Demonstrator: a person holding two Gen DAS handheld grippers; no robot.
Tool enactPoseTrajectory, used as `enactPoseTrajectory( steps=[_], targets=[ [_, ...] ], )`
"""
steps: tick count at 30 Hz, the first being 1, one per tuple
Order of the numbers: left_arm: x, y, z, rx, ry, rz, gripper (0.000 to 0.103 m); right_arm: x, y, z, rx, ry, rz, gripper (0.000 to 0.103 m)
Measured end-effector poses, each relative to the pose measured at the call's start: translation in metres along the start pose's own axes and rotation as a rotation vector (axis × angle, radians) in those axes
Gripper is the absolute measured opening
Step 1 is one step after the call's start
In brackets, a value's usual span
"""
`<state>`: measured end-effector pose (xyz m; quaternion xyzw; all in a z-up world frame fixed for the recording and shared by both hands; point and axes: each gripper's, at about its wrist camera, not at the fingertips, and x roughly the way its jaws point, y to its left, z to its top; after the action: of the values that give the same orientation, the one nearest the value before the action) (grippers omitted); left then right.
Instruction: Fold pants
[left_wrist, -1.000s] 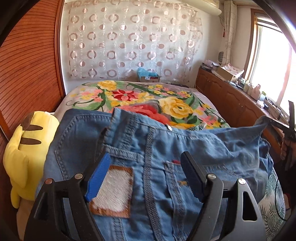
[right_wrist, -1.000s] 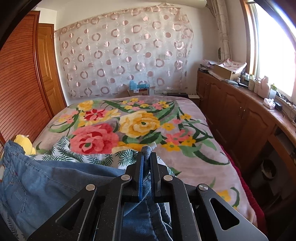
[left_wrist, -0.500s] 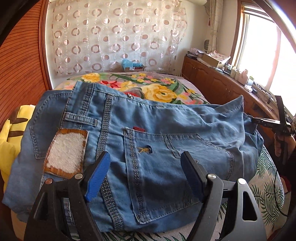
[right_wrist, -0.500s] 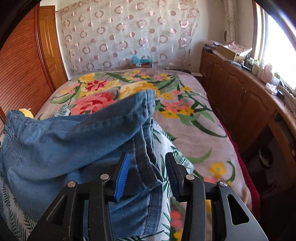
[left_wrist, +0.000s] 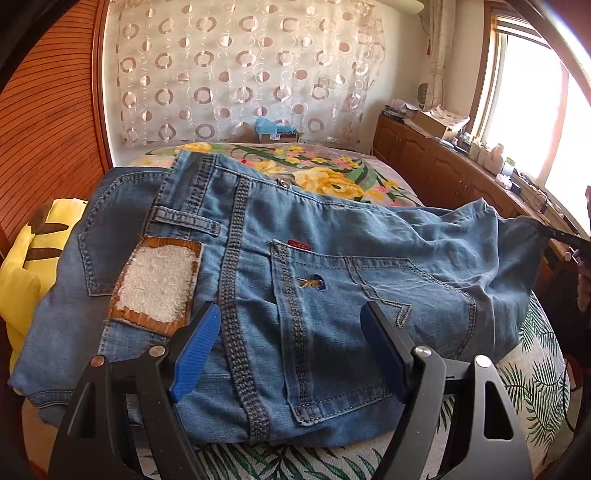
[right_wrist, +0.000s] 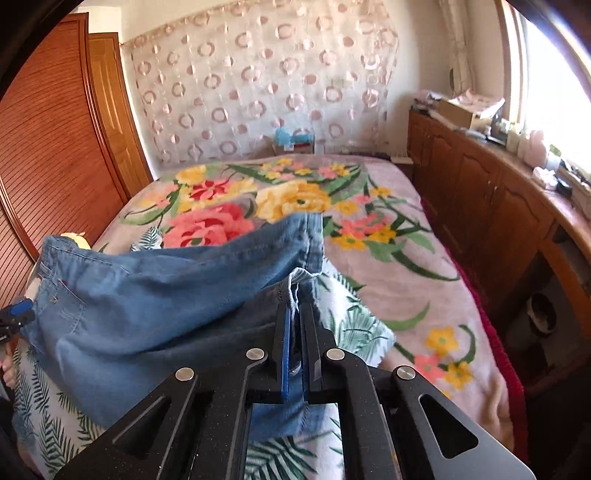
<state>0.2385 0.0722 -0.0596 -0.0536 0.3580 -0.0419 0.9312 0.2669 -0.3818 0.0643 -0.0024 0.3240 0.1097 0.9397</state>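
Blue jeans (left_wrist: 332, 277) lie folded across the near end of the bed, waistband to the left, with a back pocket and a white fuzzy patch facing up. My left gripper (left_wrist: 291, 308) hovers open just over the back pocket, nothing between its blue pads. In the right wrist view the leg part of the jeans (right_wrist: 147, 295) stretches off to the left, its top layer's hem lying loose on the bed. My right gripper (right_wrist: 294, 295) is shut on a denim edge at the fold's right end. The left gripper's blue tip (right_wrist: 16, 312) peeks in at the far left.
A yellow plush toy (left_wrist: 33, 266) sits left of the jeans against the wooden wardrobe (left_wrist: 48, 129). A leaf-print sheet (left_wrist: 535, 369) lies under the jeans, and the floral blanket (right_wrist: 388, 258) covers the bed beyond. Wooden cabinets (right_wrist: 480, 192) with clutter run along the right under the window.
My right gripper let go of the denim, opened around the hem, then shut on an edge further along. The jeans settled flatter, and the left gripper shifted from the patch to the back pocket, still open.
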Motion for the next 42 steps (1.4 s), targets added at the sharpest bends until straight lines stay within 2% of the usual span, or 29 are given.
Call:
enactPoseTrajectory(
  steps=[4,7,9,10,11,13,16,23,28,34,35,36,39,42],
  targets=[
    [-0.002,0.008,0.0,-0.012,-0.005,0.015,0.079,-0.012,-0.007,-0.024,-0.006,0.054,-0.051,0.004],
    [-0.003,0.012,0.0,-0.022,-0.008,0.026,0.079,0.003,-0.011,-0.043,-0.004,0.151,-0.091,0.004],
    [-0.004,0.015,0.0,-0.024,-0.01,0.034,0.079,0.01,-0.014,-0.049,-0.003,0.177,-0.11,0.004],
    [-0.005,0.016,0.001,-0.024,-0.01,0.039,0.079,0.012,-0.014,-0.049,-0.003,0.177,-0.11,0.01],
    [-0.006,0.018,0.001,-0.025,-0.011,0.046,0.079,0.013,-0.013,-0.047,-0.004,0.169,-0.115,0.015],
    [-0.006,0.021,0.002,-0.027,-0.014,0.053,0.079,0.016,-0.007,-0.036,-0.005,0.14,-0.122,0.032],
    [-0.007,0.025,0.003,-0.035,-0.017,0.066,0.079,0.025,0.002,-0.019,-0.009,0.096,-0.091,0.045],
    [-0.007,0.034,-0.002,-0.047,-0.006,0.096,0.079,0.082,0.0,0.007,-0.018,0.092,-0.039,0.048],
    [-0.008,0.04,-0.007,-0.051,-0.001,0.109,0.079,0.124,-0.011,0.021,-0.009,0.153,-0.049,0.05],
    [-0.012,0.047,-0.006,-0.057,-0.005,0.128,0.079,0.139,-0.02,0.035,0.07,0.213,0.024,0.048],
    [-0.012,0.049,-0.006,-0.06,-0.006,0.133,0.079,0.141,-0.019,0.037,0.07,0.219,0.046,0.04],
    [-0.013,0.051,-0.006,-0.065,-0.006,0.135,0.079,0.144,-0.018,0.044,0.061,0.225,0.063,0.018],
    [-0.013,0.054,-0.008,-0.072,-0.007,0.139,0.079,0.141,-0.011,0.052,0.019,0.195,0.103,0.013],
    [-0.014,0.056,-0.009,-0.078,-0.01,0.142,0.079,0.131,-0.015,0.066,-0.002,0.097,0.02,0.013]
  ],
)
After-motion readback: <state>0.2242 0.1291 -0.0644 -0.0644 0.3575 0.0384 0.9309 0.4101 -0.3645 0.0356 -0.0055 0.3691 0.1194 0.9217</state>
